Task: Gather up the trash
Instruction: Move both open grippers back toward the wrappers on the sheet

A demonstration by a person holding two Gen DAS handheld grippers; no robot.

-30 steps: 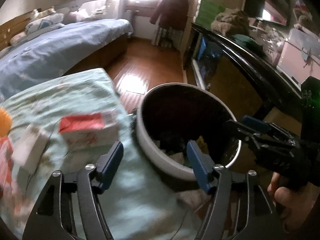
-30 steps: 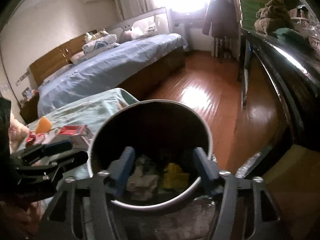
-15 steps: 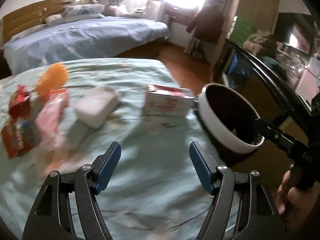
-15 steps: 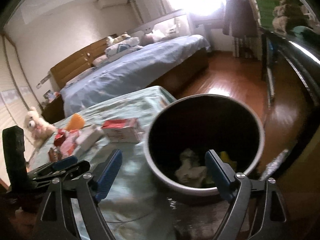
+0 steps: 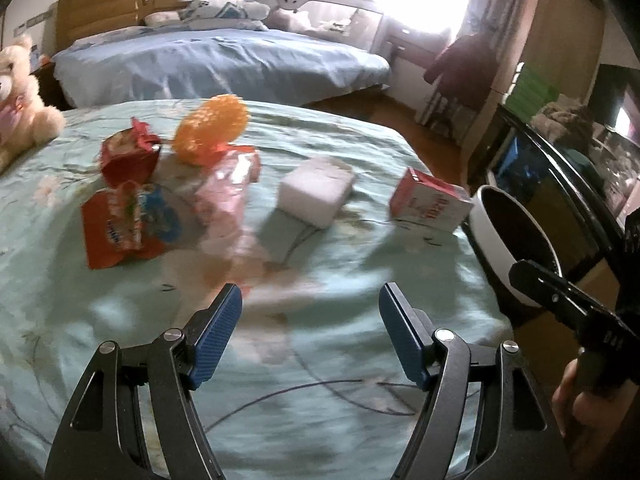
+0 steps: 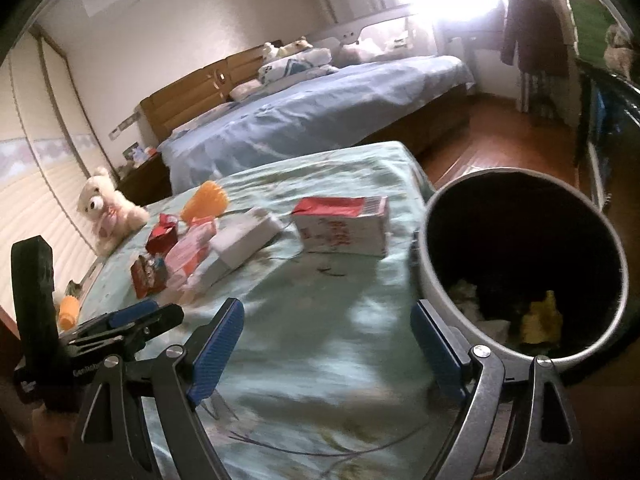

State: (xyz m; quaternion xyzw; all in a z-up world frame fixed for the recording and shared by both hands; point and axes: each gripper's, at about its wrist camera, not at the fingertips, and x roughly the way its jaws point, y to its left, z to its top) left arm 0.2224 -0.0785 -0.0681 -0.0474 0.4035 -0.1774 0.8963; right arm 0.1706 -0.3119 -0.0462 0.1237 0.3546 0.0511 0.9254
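Observation:
Trash lies on a green cloth-covered table: a red-and-white carton, a white block, a pink wrapper, red snack packets and an orange mesh ball. A white-rimmed bin with crumpled trash inside stands at the table's right edge; it also shows in the left wrist view. My left gripper is open and empty above the cloth, short of the trash. My right gripper is open and empty beside the bin.
A teddy bear sits at the table's far left. A blue bed stands behind, with wooden floor to its right. A dark cabinet runs along the right, behind the bin.
Both grippers have swung left from over the bin toward the table. The trash pile has come into full view. The right gripper's jaws have spread wider.

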